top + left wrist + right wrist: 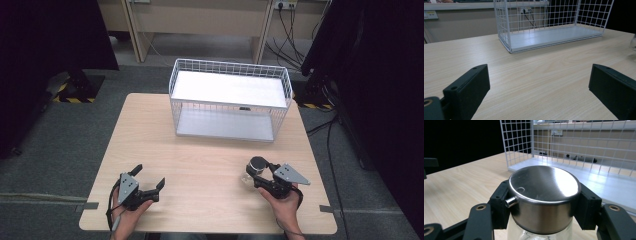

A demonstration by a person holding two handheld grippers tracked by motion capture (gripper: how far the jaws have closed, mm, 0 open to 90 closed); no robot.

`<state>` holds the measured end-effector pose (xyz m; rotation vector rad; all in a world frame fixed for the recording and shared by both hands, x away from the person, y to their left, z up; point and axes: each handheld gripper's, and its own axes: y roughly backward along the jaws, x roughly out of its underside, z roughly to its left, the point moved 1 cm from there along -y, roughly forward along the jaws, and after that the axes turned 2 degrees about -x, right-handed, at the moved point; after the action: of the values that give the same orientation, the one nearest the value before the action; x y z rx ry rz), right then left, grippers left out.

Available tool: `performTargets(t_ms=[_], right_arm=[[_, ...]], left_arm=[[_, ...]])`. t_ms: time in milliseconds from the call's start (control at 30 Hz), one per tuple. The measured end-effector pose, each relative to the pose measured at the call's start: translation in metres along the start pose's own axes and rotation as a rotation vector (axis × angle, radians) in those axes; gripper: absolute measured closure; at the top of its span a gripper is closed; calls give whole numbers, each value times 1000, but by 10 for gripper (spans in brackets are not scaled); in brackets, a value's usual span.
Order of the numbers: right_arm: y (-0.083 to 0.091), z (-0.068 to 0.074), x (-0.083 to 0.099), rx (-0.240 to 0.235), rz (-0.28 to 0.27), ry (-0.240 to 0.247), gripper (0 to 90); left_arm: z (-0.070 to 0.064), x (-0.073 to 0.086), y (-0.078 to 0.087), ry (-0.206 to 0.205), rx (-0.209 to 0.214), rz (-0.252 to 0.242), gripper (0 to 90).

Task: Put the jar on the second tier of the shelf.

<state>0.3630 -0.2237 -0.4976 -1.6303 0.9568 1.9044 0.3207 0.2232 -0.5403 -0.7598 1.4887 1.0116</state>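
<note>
A clear glass jar with a steel lid [254, 170] [544, 195] stands on the wooden table [200, 150] at the front right. My right gripper [257, 176] [541, 205] is shut on it, its two black jaws pressing the lid's sides. At the front left my left gripper [148, 176] [539, 87] rests low over the table, open, with bare wood between its jaws. A sliver of the jar [633, 42] shows at the right edge of the left gripper view.
A white wire basket [230, 80] [506, 37] [584, 150] with a white floor stands at the table's far middle, nothing inside it. Desks, cables and dark curtains lie beyond the table. Bare wood spans the space between the two grippers.
</note>
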Motion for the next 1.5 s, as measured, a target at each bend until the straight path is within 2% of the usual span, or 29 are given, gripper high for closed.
performTargets(t_ms=[533,833,1233,1500], right_arm=[[8,-11,-28,57,-37,21,402],[11,-20,-52,88,-69,38,403],[8,-27,-79,109,-100,49,402],[9,-31,-88,120,-108,49,402]], left_arm=[[-1,0,0,-9,-5,0,30],[-1,0,0,-10,-8,2,30],[-1,0,0,-6,-7,4,31],[-1,0,-1,-7,-7,8,31]])
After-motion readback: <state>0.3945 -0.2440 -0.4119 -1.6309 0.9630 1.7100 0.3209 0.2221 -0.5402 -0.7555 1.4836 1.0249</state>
